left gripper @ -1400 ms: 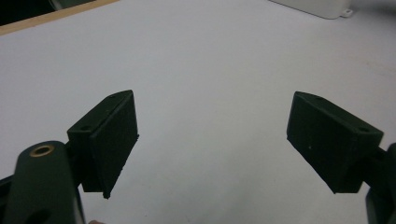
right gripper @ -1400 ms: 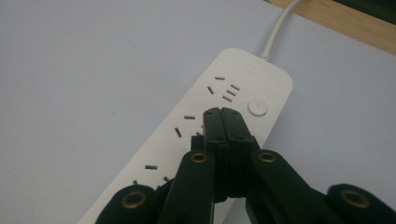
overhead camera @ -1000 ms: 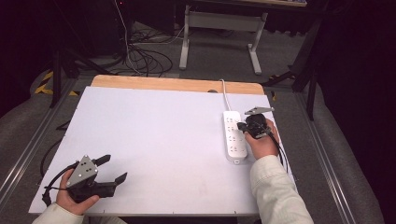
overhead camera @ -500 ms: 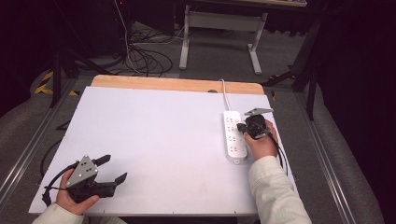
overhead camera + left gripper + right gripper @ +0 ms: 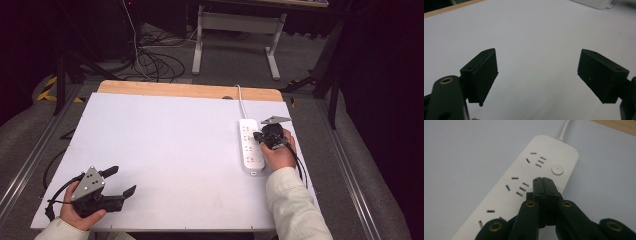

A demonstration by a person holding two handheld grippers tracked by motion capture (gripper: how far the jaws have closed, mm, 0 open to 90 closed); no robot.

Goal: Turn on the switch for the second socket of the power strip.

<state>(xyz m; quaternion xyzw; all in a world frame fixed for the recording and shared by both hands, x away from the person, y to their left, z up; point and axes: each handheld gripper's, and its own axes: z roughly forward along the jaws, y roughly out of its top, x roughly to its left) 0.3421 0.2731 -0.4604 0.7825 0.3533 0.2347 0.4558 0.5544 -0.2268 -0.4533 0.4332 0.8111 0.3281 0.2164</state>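
White power strip point(image 5: 251, 146) lies flat at the right of the high view on the pale bench point(image 5: 165, 150), its long axis running away from the person and its white cord point(image 5: 241, 102) leading off toward the upper edge of the frame, over the wooden strip point(image 5: 190, 90) at the far side. The right hand-held gripper point(image 5: 263, 136) is held at the strip's right edge, about midway along it, with the person's right hand point(image 5: 280, 152) just behind. In the right gripper view its jaws are pressed fully together with nothing between them, their tips over the strip just below the round button point(image 5: 557, 169) in the middle of the frame. The left hand-held gripper point(image 5: 120, 182) sits at the lower left of the high view, well apart from the strip, held in the left hand point(image 5: 80, 212); its jaws stand wide apart over bare bench surface, gripping nothing.
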